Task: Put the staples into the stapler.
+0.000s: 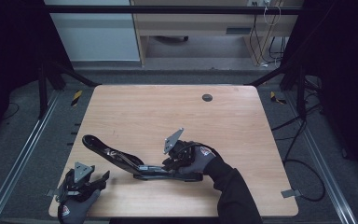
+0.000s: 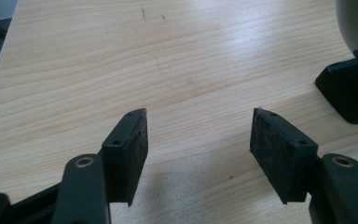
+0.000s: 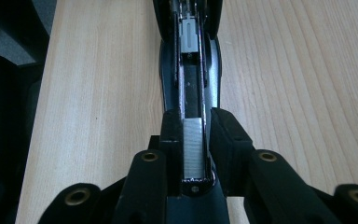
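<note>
A long black stapler (image 1: 130,162) lies on the wooden table (image 1: 168,107) near the front, its top arm swung up and back to the left. My right gripper (image 1: 168,169) comes in from the right, shut on the stapler's base. In the right gripper view, the jaws of the right gripper (image 3: 193,135) press on both sides of the open magazine (image 3: 191,70), where a silver strip of staples (image 3: 193,144) lies in the channel. My left gripper (image 1: 98,177) rests at the front left corner. It is open, and the left gripper (image 2: 198,140) has bare wood between its pads. A black end of the stapler (image 2: 352,91) shows at that view's right edge.
A small round grommet (image 1: 207,97) sits in the table's far right part. Dark frame bars and rails run along both sides of the table. Cables (image 1: 303,163) lie on the floor to the right. A gloved hand and dark sleeve (image 1: 233,191) enter from the bottom.
</note>
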Motion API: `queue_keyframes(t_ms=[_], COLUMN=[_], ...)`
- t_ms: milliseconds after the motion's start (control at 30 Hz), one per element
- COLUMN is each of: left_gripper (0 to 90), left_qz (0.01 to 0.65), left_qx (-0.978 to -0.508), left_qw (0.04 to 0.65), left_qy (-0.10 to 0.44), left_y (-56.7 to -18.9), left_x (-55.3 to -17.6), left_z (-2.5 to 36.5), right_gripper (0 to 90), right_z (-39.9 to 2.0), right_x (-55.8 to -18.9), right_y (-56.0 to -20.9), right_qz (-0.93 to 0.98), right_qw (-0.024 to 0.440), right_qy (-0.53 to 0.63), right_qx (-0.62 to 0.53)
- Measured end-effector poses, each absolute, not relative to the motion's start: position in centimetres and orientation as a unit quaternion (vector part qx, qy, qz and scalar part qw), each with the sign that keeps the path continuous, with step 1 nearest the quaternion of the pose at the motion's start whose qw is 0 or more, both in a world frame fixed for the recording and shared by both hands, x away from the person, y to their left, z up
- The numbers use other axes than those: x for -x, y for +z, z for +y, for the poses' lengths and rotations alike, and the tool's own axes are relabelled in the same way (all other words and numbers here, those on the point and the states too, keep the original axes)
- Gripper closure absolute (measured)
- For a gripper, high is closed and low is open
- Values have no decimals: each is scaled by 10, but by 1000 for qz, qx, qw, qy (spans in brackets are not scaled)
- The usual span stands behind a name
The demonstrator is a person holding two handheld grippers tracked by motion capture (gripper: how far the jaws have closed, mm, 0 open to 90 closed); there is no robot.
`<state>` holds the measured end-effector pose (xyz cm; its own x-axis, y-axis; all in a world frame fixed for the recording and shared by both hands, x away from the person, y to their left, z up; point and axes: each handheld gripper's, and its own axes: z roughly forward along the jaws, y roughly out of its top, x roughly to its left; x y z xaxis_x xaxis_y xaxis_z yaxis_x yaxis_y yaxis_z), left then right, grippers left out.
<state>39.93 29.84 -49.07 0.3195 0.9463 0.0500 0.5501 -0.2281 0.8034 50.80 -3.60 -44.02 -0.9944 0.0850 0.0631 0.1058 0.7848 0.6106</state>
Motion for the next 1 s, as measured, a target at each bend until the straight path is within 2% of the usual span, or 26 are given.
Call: queue_keyframes(t_ms=[267, 400, 633, 700, 1000], left_gripper=[366, 367, 387, 390, 442], left_qz=[512, 510, 509, 507, 507], left_qx=[-729, -730, -724, -723, -708], left_qw=[357, 359, 374, 378, 406], left_qy=[280, 281, 278, 279, 275], left_y=[-490, -489, -487, -486, -478], left_x=[-399, -398, -397, -396, -394], left_z=[298, 297, 297, 296, 298], right_gripper=[780, 803, 785, 780, 816], right_z=[-46, -58, -76, -80, -119], right_x=[-506, -502, -488, -487, -471], right_y=[-435, -430, -424, -424, -434], right_qz=[-935, -922, -896, -891, -831], right_qw=[-9, -44, -85, -88, -153], right_qy=[-347, -365, -398, -404, -454], right_qx=[77, 121, 177, 187, 282])
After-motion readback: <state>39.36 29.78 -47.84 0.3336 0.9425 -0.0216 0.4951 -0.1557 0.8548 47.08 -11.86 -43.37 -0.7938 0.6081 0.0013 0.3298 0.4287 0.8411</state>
